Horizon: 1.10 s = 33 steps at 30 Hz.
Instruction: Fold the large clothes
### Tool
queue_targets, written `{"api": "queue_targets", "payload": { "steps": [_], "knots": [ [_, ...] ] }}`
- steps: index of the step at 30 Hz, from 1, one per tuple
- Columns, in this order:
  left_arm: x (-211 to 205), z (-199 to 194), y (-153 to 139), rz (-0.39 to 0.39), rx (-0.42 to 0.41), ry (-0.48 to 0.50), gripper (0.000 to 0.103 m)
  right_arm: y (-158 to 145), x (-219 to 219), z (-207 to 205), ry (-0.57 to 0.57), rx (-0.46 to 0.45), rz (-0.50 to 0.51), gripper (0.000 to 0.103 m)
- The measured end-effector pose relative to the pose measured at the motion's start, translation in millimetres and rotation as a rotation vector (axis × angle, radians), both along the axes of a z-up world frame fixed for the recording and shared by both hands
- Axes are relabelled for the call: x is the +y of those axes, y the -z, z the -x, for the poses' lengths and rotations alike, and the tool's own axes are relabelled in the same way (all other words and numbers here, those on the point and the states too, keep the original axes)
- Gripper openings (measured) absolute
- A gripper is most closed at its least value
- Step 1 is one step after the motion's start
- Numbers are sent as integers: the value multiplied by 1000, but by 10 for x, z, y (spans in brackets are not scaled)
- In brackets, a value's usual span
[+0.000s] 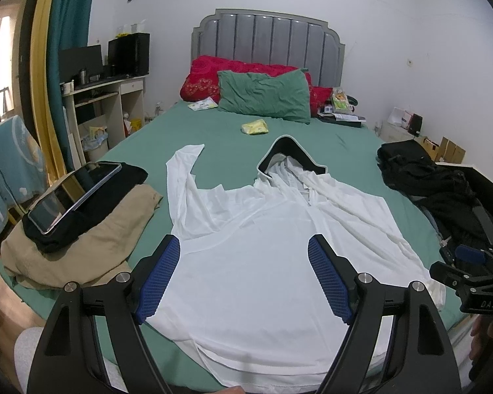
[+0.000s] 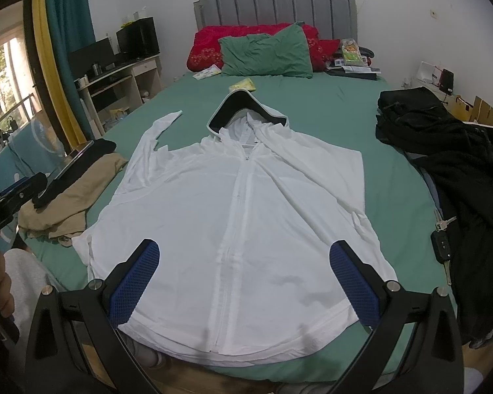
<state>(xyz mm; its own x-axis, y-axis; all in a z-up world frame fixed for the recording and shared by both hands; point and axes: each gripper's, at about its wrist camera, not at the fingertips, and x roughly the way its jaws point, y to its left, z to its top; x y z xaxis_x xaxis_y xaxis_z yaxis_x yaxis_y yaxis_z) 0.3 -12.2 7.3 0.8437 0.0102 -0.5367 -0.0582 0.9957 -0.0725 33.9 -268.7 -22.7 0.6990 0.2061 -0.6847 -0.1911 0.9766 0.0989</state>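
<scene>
A white zip-up hooded jacket (image 2: 240,216) lies spread flat, front up, on the green bed (image 2: 312,105), hood with dark lining (image 2: 246,108) pointing to the headboard. Its left sleeve (image 2: 154,134) stretches up and left; the right sleeve is folded in over the body. It also shows in the left wrist view (image 1: 263,246). My left gripper (image 1: 245,249) is open and empty above the jacket's lower part. My right gripper (image 2: 245,256) is open and empty above the hem near the zipper. The right gripper also shows at the right edge of the left wrist view (image 1: 470,279).
A tan garment pile with black cloth and a tablet (image 1: 72,190) sits on the bed's left. Black clothes (image 2: 443,151) and car keys (image 2: 442,239) lie on the right. A green pillow (image 2: 266,52), a red quilt and small packets are near the headboard. A desk (image 2: 121,78) stands left.
</scene>
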Motion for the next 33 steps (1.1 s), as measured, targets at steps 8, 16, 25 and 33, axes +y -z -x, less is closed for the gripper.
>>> {"api": "queue_targets", "payload": {
  "steps": [8,16,25,33],
  "knots": [
    [-7,-3,0,-1,1,1,83,5,-15,1,1,0,-2,102],
    [-34,3,-4,-1,2,-2,83,8,-45,3,5,1,-3,102],
    [-27,-2,-1,-3,2,-2,83,11,-66,3,4,3,-3,102],
    [-26,-2,-1,-3,2,-1,83,14,-72,3,7,1,-5,102]
  ]
}}
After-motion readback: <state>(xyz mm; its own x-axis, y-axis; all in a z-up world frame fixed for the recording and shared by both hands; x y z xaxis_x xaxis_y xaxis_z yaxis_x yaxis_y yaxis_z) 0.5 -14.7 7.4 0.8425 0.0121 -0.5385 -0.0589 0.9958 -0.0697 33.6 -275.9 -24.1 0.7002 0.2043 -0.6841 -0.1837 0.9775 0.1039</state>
